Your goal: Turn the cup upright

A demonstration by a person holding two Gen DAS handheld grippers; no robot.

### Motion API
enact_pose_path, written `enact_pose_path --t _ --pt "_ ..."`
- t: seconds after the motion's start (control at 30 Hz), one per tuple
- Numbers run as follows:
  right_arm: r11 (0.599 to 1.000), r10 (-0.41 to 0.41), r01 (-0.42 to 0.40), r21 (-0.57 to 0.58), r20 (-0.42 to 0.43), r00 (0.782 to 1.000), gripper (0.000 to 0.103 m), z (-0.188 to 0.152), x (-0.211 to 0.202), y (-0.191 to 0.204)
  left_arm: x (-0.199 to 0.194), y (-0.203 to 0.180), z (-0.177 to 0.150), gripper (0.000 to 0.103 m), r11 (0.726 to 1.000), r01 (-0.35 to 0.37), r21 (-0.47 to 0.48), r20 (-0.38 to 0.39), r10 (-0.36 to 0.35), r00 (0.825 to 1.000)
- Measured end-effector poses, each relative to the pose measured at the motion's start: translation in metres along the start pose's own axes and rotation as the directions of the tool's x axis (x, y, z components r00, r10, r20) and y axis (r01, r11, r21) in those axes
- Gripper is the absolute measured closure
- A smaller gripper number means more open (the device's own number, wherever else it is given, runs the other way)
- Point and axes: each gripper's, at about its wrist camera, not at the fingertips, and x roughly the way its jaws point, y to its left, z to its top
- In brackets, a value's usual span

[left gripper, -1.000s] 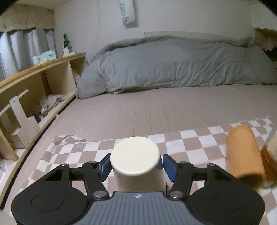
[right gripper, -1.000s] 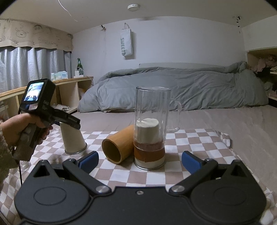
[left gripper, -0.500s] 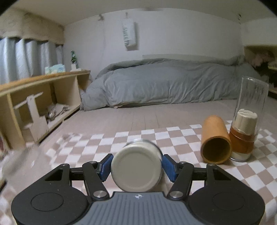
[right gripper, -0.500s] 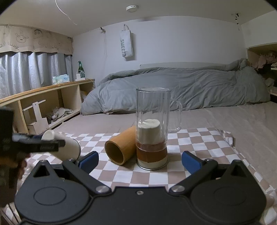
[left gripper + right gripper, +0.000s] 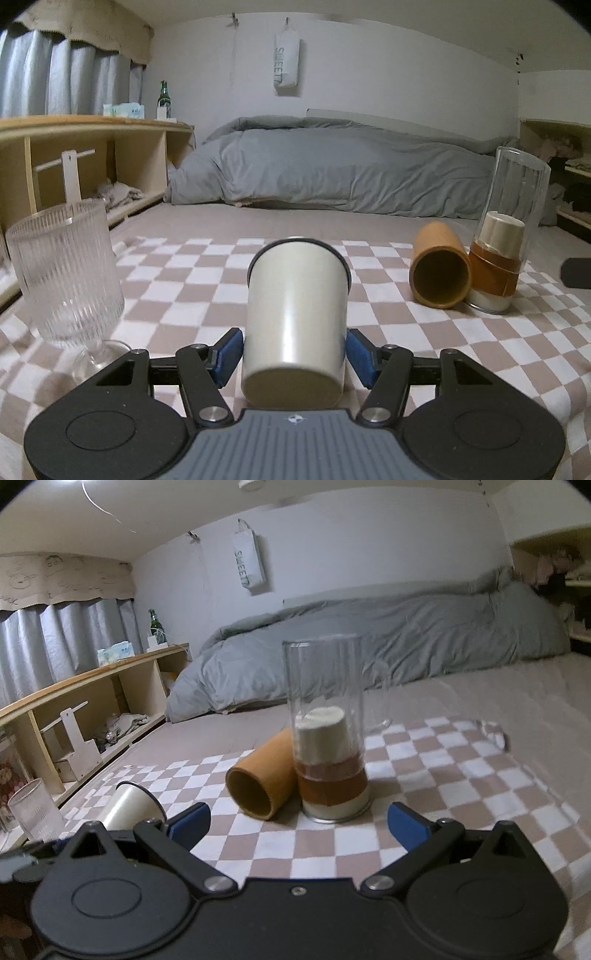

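My left gripper is shut on a cream cup with a dark rim. The cup is lifted and tilted, its base toward the camera and its mouth pointing away and up. In the right wrist view the cup shows at lower left, on its side above the checkered cloth. My right gripper is open and empty, just in front of a tall glass mug.
An orange cup lies on its side against the tall glass mug, which covers stacked cups. A ribbed stemmed glass stands at left. A wooden shelf runs along the left; a grey duvet lies behind.
My left gripper lifted the cream cup off the cloth and rotated it from upside down to base-toward-camera, mouth tilting up. My right gripper tilted slightly and stayed open.
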Motion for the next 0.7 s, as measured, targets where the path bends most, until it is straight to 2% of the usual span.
enact_pose_path --t 0.07,0.23,0.33,0.43,0.5,0.63,0.7 --pt "1.0 0.004 -0.004 0.014 -0.011 1.0 0.0 -0.002 0.004 0.006 0.0 -0.001 -0.002 0.041 1.0 0.003 0.03 0.014 -0.003 1.0" --pt "0.999 0.023 -0.022 0.026 -0.061 0.998 0.0 -0.005 0.019 0.028 -0.004 0.002 -0.005 0.04 1.0 0.016 0.013 0.049 -0.016 0.999" --pt "0.994 0.093 -0.087 0.064 -0.111 0.989 0.0 0.0 0.034 0.042 -0.01 0.005 -0.006 0.04 1.0 0.03 -0.008 0.065 -0.029 0.997" --pt "0.979 0.19 -0.172 0.112 -0.178 0.965 0.0 0.01 0.053 0.057 -0.011 0.009 -0.005 0.041 0.999 0.043 -0.033 0.066 -0.041 0.997" --pt "0.971 0.225 -0.2 0.133 -0.215 0.95 0.0 0.017 0.066 0.072 -0.009 0.011 -0.006 0.041 0.997 0.063 -0.055 0.051 -0.06 0.997" --pt "0.965 0.257 -0.231 0.121 -0.294 0.921 0.001 0.036 0.097 0.102 -0.008 0.015 -0.006 0.045 0.995 0.071 -0.071 0.04 -0.069 0.997" --pt "0.964 0.263 -0.231 0.132 -0.35 0.899 0.001 0.046 0.116 0.112 -0.008 0.018 -0.006 0.045 0.993 0.082 -0.079 0.04 -0.079 0.996"
